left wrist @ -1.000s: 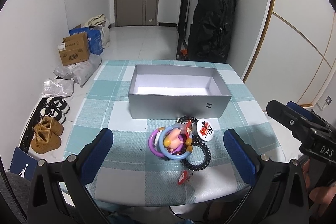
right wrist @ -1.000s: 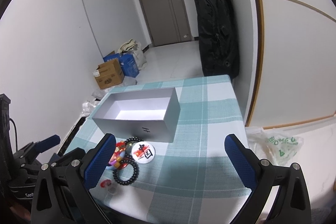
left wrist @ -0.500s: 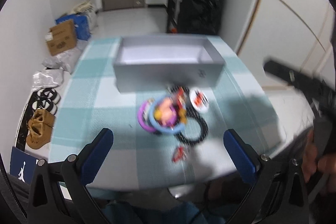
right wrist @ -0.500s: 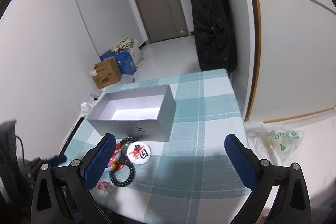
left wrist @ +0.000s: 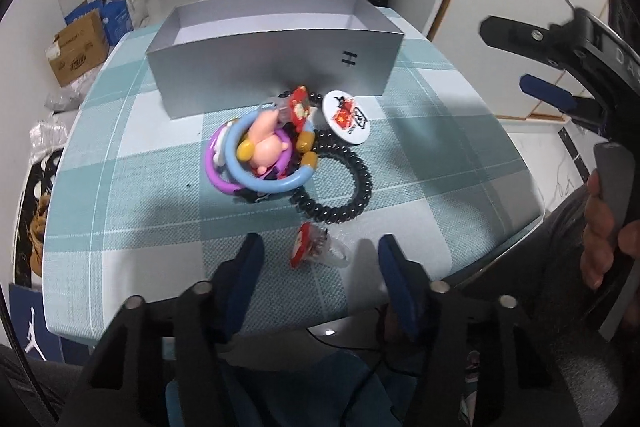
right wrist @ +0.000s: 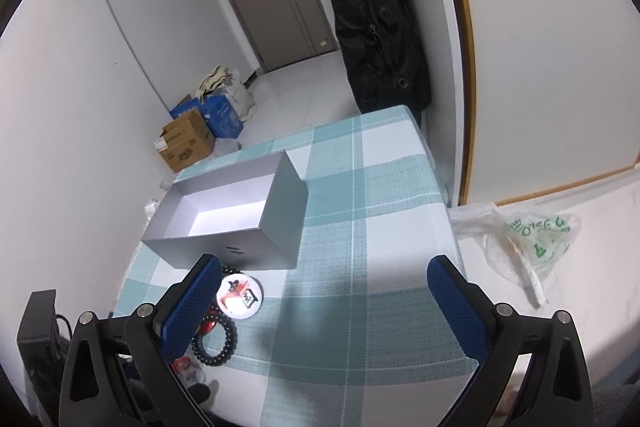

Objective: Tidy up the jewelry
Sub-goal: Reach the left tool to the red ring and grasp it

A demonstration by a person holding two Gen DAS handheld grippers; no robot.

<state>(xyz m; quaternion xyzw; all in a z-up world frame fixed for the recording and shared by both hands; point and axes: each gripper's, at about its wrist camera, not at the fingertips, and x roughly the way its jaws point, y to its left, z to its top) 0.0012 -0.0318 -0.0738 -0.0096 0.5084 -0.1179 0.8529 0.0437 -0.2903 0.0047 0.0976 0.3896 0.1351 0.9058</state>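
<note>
A small red-and-clear ring (left wrist: 310,247) lies on the bench (left wrist: 140,211) near its front edge, just in front of the black beaded bracelet (left wrist: 336,187), with the left tool (left wrist: 320,263) low over it: the ring sits in the gap between the two blue pads, which are closing but do not touch it. Behind the bracelet sits a heap of jewelry: a blue bangle (left wrist: 264,171) and a purple bangle (left wrist: 214,167) around a pink figure charm (left wrist: 266,143), with a red charm (left wrist: 298,105) on top. Just right of the heap, a round white badge (left wrist: 347,117) with a red print lies flat. Behind the heap, close to it, stands an open grey box (left wrist: 276,67). The right tool (right wrist: 324,299) hangs above the teal-checked cloth to the right of the box, its pads wide apart with nothing between them; its left pad (right wrist: 192,303) overlaps the badge and bracelet in the right wrist view. A hand (left wrist: 604,227) grips that tool's handle at the bench's right edge.
</note>
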